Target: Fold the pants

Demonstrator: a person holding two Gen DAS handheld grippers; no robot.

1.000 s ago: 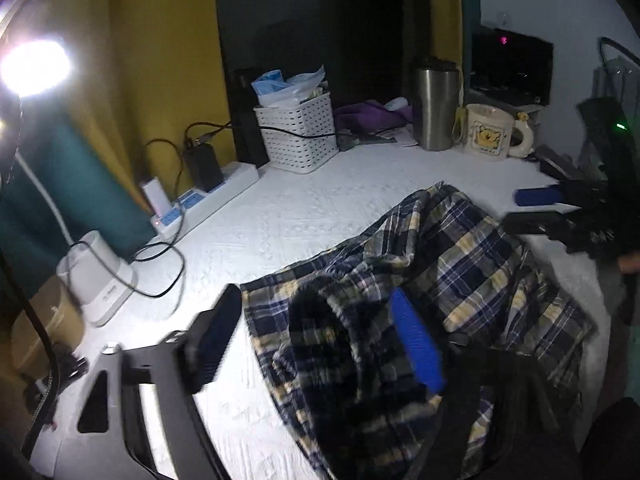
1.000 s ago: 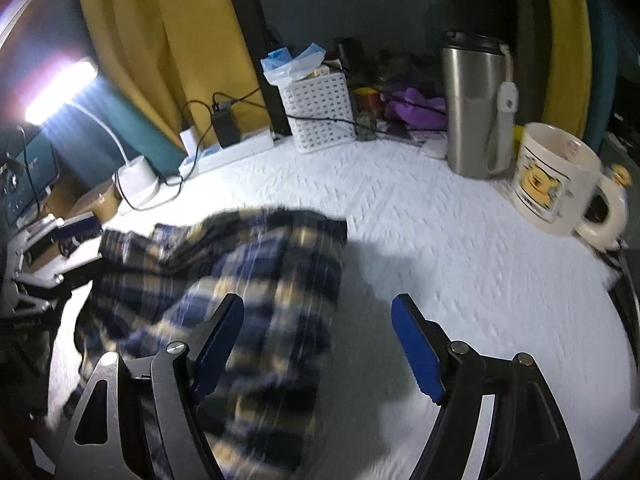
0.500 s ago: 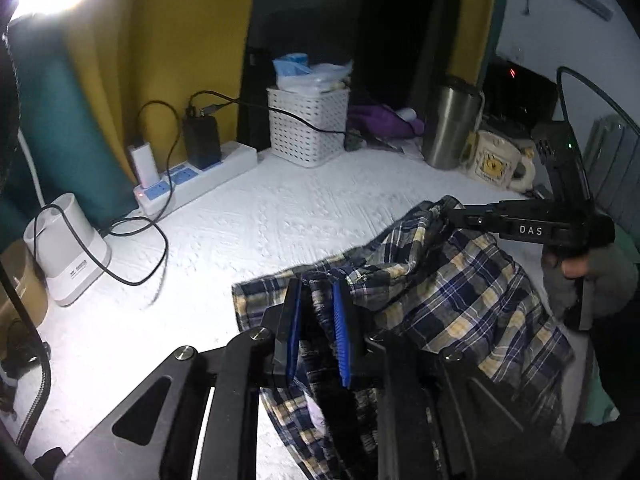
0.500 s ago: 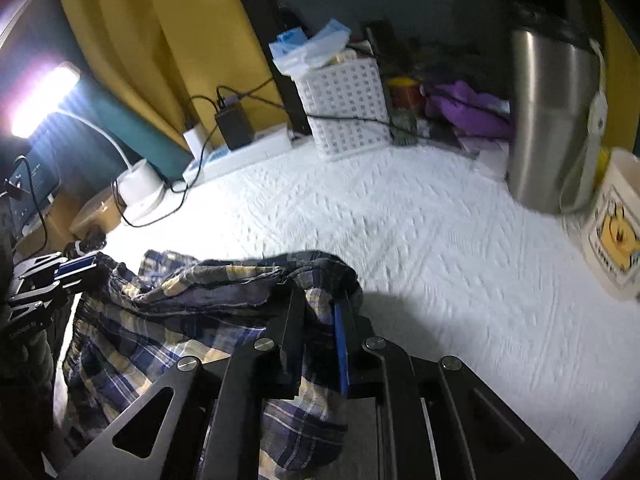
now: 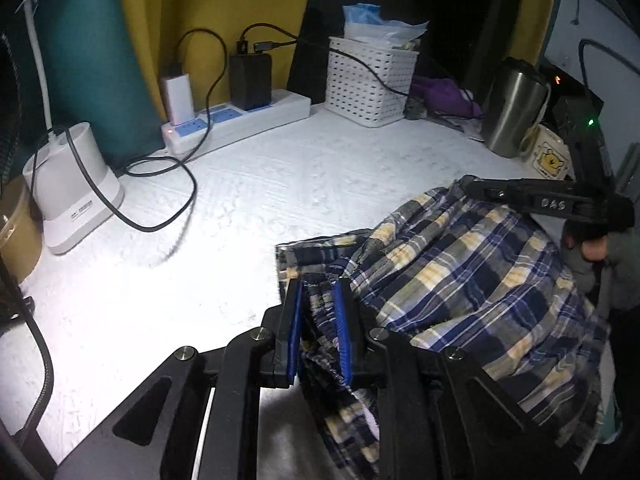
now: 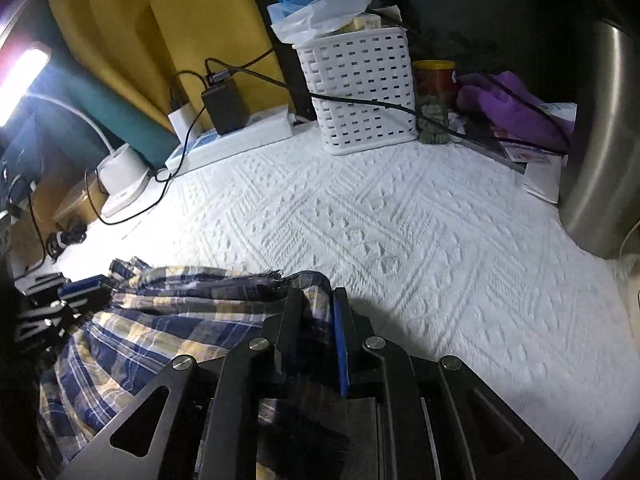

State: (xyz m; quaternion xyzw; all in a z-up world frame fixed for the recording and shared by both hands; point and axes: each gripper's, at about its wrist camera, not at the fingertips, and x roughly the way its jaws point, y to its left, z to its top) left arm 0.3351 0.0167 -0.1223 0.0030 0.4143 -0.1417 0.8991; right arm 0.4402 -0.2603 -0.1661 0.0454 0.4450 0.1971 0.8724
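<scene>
Both hand-held grippers, left (image 5: 318,320) and right (image 6: 314,322), are clamped on the blue-and-yellow plaid cotton pants (image 5: 460,280), whose bunched cloth could slip free, the left's jaws easing open.

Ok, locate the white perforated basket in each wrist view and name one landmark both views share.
Left wrist view: the white perforated basket stands at upper centre-right, at the far edge of the white cloth, right of the power strip.
Right wrist view: the basket sits at upper centre, bigger, a black cable draped across its front.
Shared landmark: the power strip with the black adapter plugged in, left of the basket in both.
</scene>
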